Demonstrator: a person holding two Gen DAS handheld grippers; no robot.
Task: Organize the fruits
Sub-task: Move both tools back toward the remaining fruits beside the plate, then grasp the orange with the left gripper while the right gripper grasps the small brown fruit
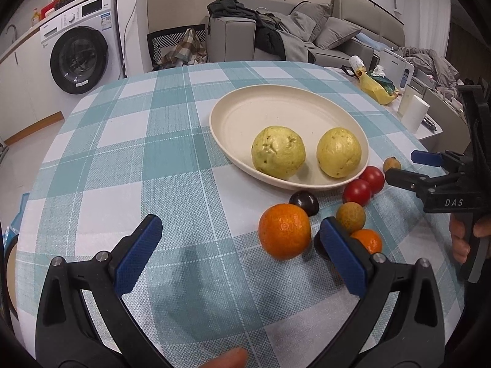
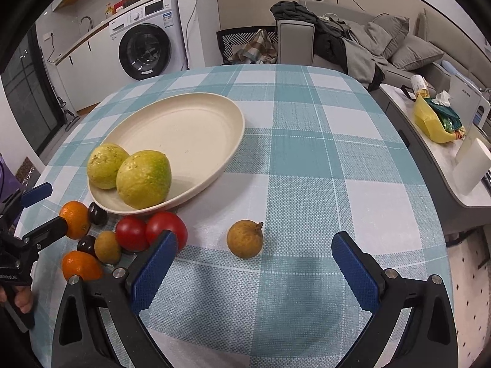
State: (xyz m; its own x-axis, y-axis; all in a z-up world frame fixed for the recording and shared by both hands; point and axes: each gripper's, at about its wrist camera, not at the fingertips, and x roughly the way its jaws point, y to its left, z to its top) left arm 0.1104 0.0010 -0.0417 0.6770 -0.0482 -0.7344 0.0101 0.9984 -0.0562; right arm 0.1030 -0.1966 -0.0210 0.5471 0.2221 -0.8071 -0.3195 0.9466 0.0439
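Observation:
A cream oval plate (image 1: 245, 113) (image 2: 196, 122) on the checked tablecloth holds two yellow-green guavas (image 1: 278, 152) (image 2: 143, 179). In front of it lie two oranges (image 1: 284, 231) (image 2: 74, 219), two red tomatoes (image 1: 357, 191) (image 2: 167, 227), dark plums (image 1: 304, 202) (image 2: 97, 213) and brown longans (image 1: 350, 216) (image 2: 245, 238). My left gripper (image 1: 242, 236) is open and empty, with the big orange just inside its right finger. My right gripper (image 2: 254, 254) is open and empty, with a lone longan between its fingertips.
The table (image 2: 307, 141) has a rounded far edge. A side table (image 2: 429, 165) at the right carries a yellow bag (image 2: 429, 122) and a white cup (image 2: 471, 168). A washing machine (image 1: 83, 46), a sofa (image 1: 307, 30) with clothes and a chair stand beyond.

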